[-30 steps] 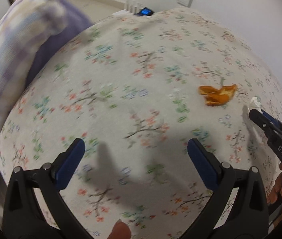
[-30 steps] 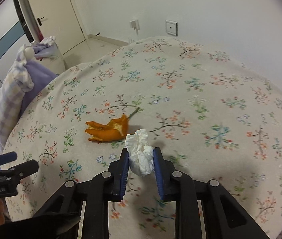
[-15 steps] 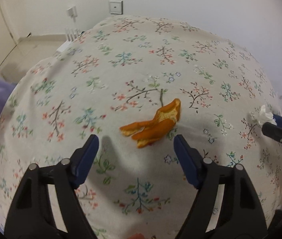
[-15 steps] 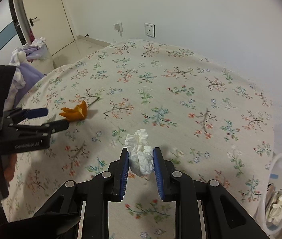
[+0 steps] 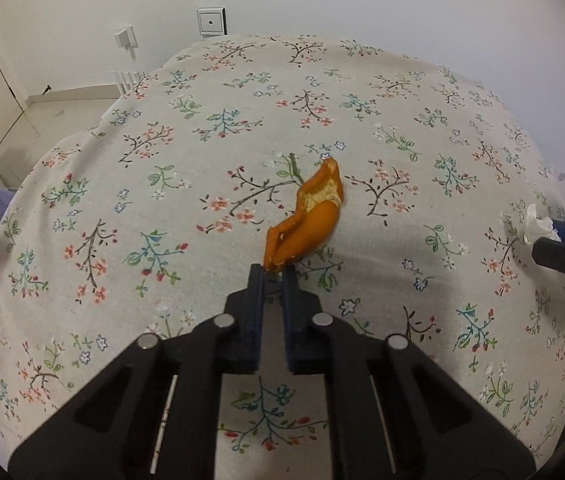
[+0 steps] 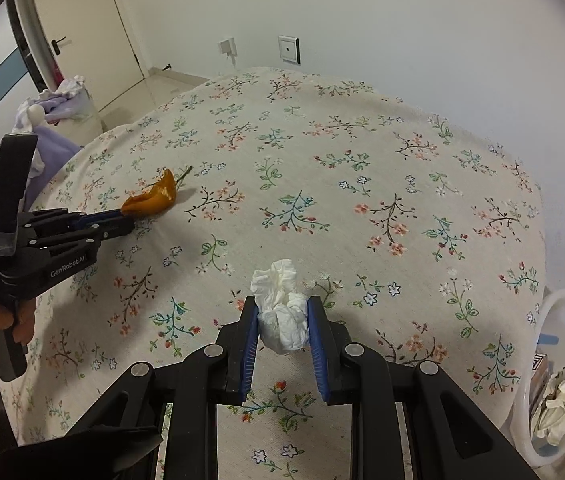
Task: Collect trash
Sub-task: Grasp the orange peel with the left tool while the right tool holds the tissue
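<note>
The bed (image 6: 362, 184) under its floral cover fills both views, and at four o'clock in the right wrist view stands a white bin (image 6: 538, 344) already holding crumpled paper. The left hand-held gripper (image 5: 272, 270) is pinched narrow on the near end of the orange peel (image 5: 310, 216), which lies on the cover at centre. The right hand-held gripper (image 6: 282, 320) clamps a crumpled tissue (image 6: 282, 308) above the bed. By my reading, both pieces are gripped; carrying them to the bin remains.
</note>
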A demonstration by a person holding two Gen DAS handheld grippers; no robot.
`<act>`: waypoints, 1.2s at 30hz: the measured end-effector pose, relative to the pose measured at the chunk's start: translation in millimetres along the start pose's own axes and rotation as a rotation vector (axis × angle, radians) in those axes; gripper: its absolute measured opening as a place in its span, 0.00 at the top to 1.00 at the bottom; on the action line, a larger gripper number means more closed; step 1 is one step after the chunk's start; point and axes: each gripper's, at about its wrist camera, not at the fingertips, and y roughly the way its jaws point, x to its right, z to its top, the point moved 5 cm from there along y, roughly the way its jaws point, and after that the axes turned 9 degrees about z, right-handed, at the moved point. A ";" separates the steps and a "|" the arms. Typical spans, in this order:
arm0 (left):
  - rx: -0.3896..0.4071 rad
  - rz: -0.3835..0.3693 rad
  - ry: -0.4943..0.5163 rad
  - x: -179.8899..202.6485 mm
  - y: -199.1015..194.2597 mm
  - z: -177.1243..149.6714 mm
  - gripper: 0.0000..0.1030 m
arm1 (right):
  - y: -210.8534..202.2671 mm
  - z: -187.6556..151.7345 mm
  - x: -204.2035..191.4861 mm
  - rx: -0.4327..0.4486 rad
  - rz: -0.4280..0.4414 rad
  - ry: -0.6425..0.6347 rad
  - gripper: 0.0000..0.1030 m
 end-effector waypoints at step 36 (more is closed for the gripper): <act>0.012 0.041 -0.231 14.6 -16.6 -0.7 0.88 | -22.9 12.4 10.7 0.076 0.026 0.048 0.76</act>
